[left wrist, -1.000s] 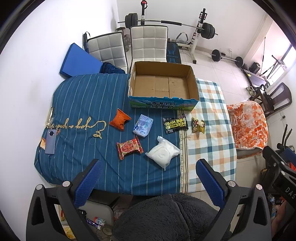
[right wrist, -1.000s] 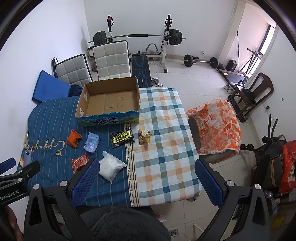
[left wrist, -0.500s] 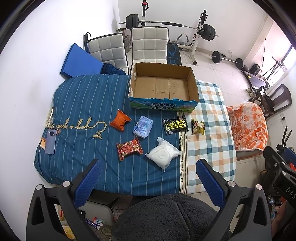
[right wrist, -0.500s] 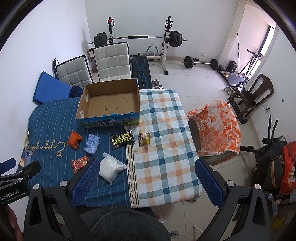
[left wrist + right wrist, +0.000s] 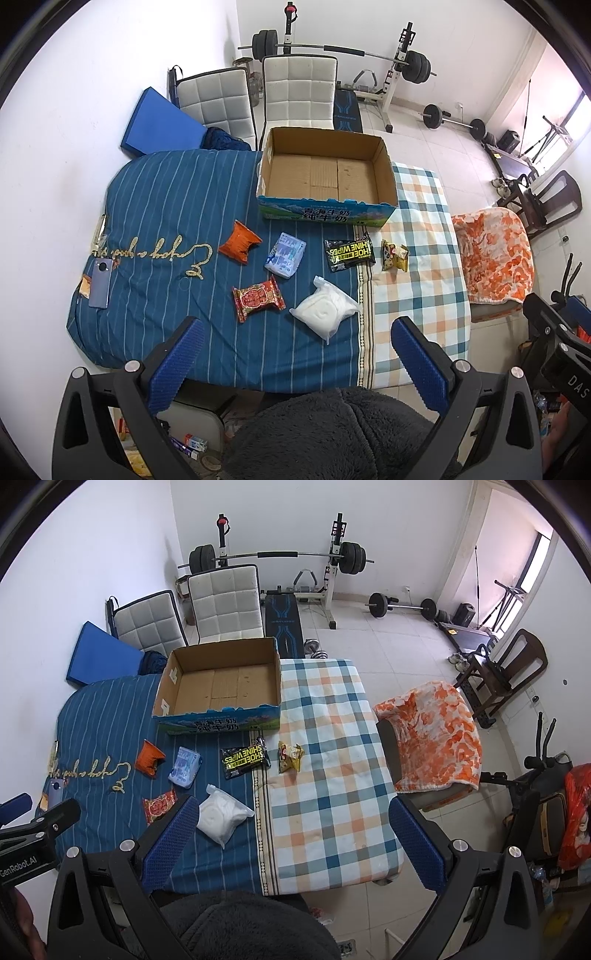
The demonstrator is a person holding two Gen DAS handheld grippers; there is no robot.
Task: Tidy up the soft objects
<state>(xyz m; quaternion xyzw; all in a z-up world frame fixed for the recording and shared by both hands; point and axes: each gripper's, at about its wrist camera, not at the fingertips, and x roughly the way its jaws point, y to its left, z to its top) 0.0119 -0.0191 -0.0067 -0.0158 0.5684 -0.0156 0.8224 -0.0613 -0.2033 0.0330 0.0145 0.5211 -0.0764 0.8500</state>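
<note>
I see a table under a blue striped cloth and a plaid cloth. On it lie an open cardboard box, six soft packets, and a phone near the left edge.

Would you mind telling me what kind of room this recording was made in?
Most likely a spare room at home used as a gym: a barbell on a rack stands over a weight bench at the far wall, loose dumbbells lie on the tiled floor, and a cloth-covered table holds packets.
</note>
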